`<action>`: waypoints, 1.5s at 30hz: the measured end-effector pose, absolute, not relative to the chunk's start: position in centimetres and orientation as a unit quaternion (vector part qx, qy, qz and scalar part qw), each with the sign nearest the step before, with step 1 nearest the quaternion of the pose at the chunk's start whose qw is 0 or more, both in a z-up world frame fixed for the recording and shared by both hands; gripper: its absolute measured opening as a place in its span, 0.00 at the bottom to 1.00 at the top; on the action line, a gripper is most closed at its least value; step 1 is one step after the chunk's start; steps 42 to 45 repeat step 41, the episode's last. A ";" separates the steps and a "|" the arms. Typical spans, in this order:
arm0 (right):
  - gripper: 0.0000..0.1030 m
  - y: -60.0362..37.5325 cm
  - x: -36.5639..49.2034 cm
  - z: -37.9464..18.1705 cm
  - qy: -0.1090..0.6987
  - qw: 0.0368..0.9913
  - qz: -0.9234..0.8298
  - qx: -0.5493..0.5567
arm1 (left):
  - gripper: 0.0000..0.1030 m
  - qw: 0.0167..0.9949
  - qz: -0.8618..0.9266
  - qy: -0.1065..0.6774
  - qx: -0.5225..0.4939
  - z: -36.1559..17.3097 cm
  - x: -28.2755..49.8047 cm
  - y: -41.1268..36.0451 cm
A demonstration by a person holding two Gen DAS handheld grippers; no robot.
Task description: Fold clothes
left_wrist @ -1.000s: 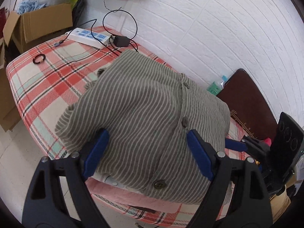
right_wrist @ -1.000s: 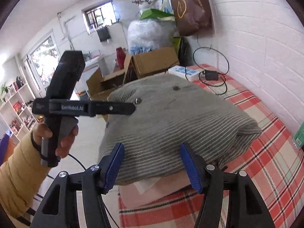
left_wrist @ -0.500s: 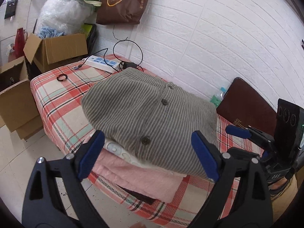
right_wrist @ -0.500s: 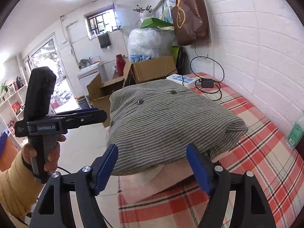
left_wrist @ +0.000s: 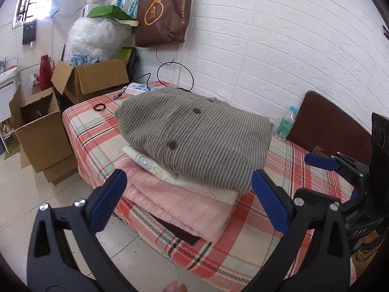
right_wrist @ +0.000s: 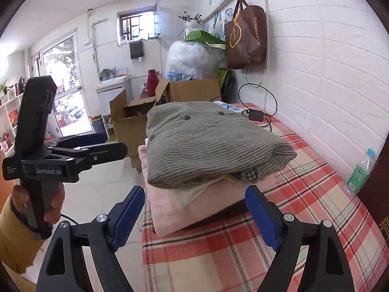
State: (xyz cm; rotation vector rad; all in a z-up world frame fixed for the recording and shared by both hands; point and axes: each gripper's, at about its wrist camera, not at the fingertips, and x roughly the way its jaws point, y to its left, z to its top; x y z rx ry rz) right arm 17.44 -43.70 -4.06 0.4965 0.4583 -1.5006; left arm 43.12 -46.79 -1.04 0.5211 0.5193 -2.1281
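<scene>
A folded grey-green striped button shirt (left_wrist: 194, 136) (right_wrist: 209, 143) lies on top of a stack: a white patterned garment (left_wrist: 155, 168) under it and a pink knit (left_wrist: 175, 206) (right_wrist: 175, 209) at the bottom. The stack rests on the plaid-covered table (left_wrist: 243, 250) (right_wrist: 304, 206). My left gripper (left_wrist: 189, 194) hangs open, back from the stack's near edge, holding nothing. My right gripper (right_wrist: 194, 209) is open too, just short of the stack's side. The left gripper also shows in the right wrist view, held by a hand (right_wrist: 51, 204).
Open cardboard boxes (left_wrist: 41, 131) (right_wrist: 131, 124) stand on the floor beside the table. A power strip (left_wrist: 143, 88), cables and a black ring (left_wrist: 99, 107) lie at the far end. A water bottle (left_wrist: 284, 124) (right_wrist: 359, 170) and a brown board (left_wrist: 328, 131) stand by the brick wall.
Both grippers have pulled back and away from the striped shirt, which stays on the stack. More of the room and the table now shows.
</scene>
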 end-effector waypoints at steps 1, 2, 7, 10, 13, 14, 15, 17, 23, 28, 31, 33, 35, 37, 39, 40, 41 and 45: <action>0.84 -43.5 17.4 -4.1 0.202 0.679 -0.669 0.224 | 1.00 0.430 -0.853 0.207 0.210 -0.9 42.9 -46.6; 0.84 -43.4 17.2 -4.1 0.198 0.679 -0.669 0.227 | 1.00 0.431 -0.853 0.207 0.210 -0.8 42.6 -46.3; 0.84 -42.2 16.8 -3.7 0.179 0.678 -0.673 0.236 | 1.00 0.440 -0.851 0.184 0.219 0.0 41.2 -44.5; 0.84 -41.3 16.7 -3.4 0.174 0.677 -0.676 0.233 | 1.00 0.454 -0.847 0.162 0.224 0.5 40.8 -43.5; 0.84 -40.7 16.8 -3.2 0.169 0.676 -0.679 0.233 | 1.00 0.457 -0.847 0.154 0.225 0.8 40.4 -42.6; 0.84 -40.5 16.8 -3.2 0.167 0.675 -0.680 0.233 | 1.00 0.460 -0.845 0.152 0.226 0.8 40.4 -42.4; 0.84 -40.3 16.8 -3.1 0.166 0.674 -0.681 0.234 | 1.00 0.462 -0.844 0.150 0.227 0.9 40.3 -42.2; 0.84 -39.9 16.8 -3.0 0.163 0.673 -0.682 0.234 | 1.00 0.467 -0.841 0.151 0.227 1.0 40.4 -41.9; 0.84 -39.0 16.8 -2.8 0.158 0.674 -0.683 0.232 | 1.00 0.479 -0.836 0.145 0.225 1.2 40.4 -40.8; 0.84 -38.6 16.6 -2.8 0.153 0.675 -0.682 0.236 | 1.00 0.481 -0.834 0.147 0.227 1.3 40.3 -40.4; 0.84 -38.5 16.5 -2.9 0.150 0.676 -0.680 0.242 | 1.00 0.480 -0.834 0.150 0.228 1.2 40.1 -40.4; 0.84 -38.5 16.5 -3.0 0.150 0.676 -0.680 0.242 | 1.00 0.486 -0.832 0.143 0.227 1.2 40.0 -40.1; 0.84 -38.4 16.5 -3.1 0.149 0.677 -0.678 0.244 | 1.00 0.492 -0.830 0.130 0.228 1.2 39.9 -39.8; 0.84 -38.3 16.4 -3.1 0.146 0.680 -0.675 0.246 | 0.99 0.493 -0.827 0.129 0.236 1.0 39.8 -39.8; 0.84 -38.3 16.4 -3.2 0.146 0.680 -0.675 0.247 | 0.99 0.494 -0.825 0.134 0.241 0.7 39.9 -39.8; 0.84 -38.3 16.4 -3.2 0.146 0.680 -0.675 0.247 | 0.99 0.494 -0.824 0.141 0.241 0.6 39.9 -39.9; 0.84 -38.3 16.4 -3.2 0.146 0.680 -0.675 0.248 | 0.99 0.494 -0.822 0.146 0.242 0.5 40.0 -40.0; 0.84 -38.3 16.4 -3.2 0.146 0.680 -0.675 0.248 | 0.99 0.494 -0.822 0.146 0.242 0.5 40.0 -40.0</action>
